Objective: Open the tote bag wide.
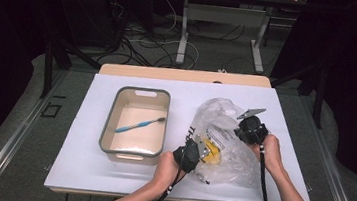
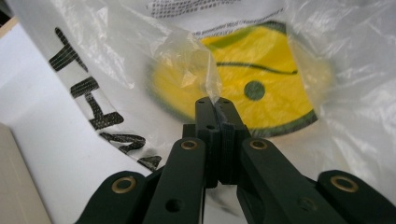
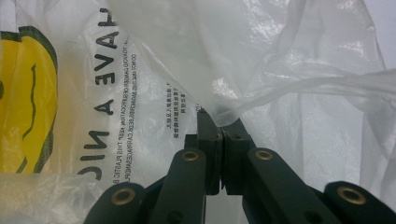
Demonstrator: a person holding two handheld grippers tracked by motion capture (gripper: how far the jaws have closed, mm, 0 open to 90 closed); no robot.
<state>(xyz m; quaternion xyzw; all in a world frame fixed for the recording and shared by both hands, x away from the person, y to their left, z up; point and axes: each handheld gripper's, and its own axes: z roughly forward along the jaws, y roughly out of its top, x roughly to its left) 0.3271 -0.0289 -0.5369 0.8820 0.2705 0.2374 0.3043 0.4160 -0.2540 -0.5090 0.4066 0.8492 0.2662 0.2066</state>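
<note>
Two forearms enter from the near edge of the surface, each hand carrying a black gripper with a trailing cable. Left gripper sits at the near left edge of a clear plastic bag; its jaws are pressed fully together, pinching a thin fold of the bag's film right at the tips, seen close in the left gripper view. Beyond those tips the bag's print shows a yellow smiley face and black lettering running down the film. No earlier picture to compare, so only the closed pinch is noted. Left of the hands, well apart from the bag, a grey-rimmed tub stands on the white surface with a blue toothbrush lying slantwise inside it, brush head toward the far right corner. The bag lies crumpled and puffed on the right half of the surface, between the two grippers. Right gripper, with a grey three-cornered plate on top, sits at the bag's far right side; its jaws are likewise closed tight, clamped on a gathered ridge of film. Past the surface, a floor with loose cables and the legs of another table.
</note>
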